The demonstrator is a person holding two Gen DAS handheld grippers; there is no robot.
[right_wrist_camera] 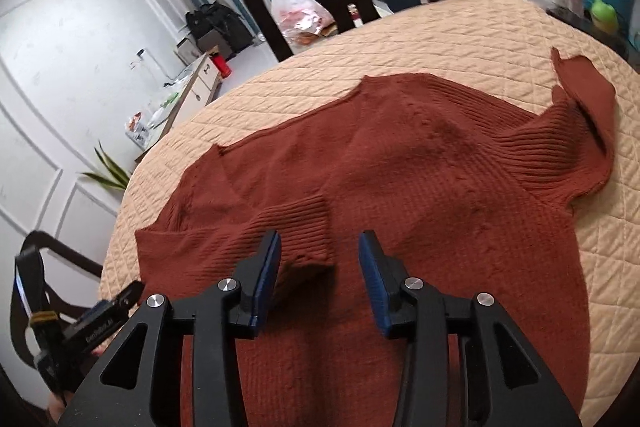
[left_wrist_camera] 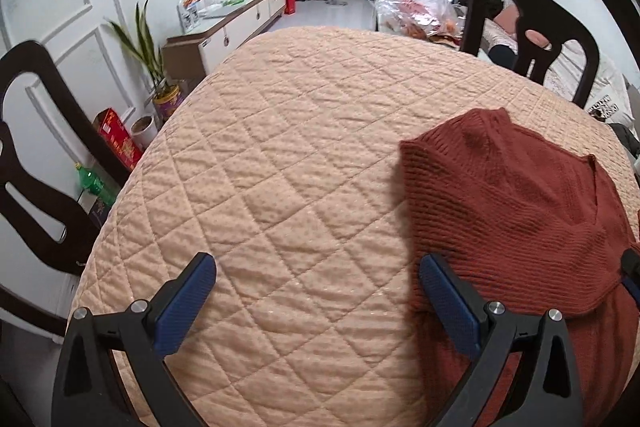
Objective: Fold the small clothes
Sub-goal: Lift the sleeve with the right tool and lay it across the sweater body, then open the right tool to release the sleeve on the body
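one rust ribbed sweater (right_wrist_camera: 420,167), sleeve folded in

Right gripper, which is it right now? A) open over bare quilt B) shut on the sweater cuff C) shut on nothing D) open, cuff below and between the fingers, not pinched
D: the right gripper is open, with a clear gap between its blue fingers; the ribbed cuff of the rust sweater lies in that gap, unpinched.

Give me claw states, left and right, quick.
Left claw: open, empty, over the quilted table cover.
Right claw: open, empty, above the rust sweater.
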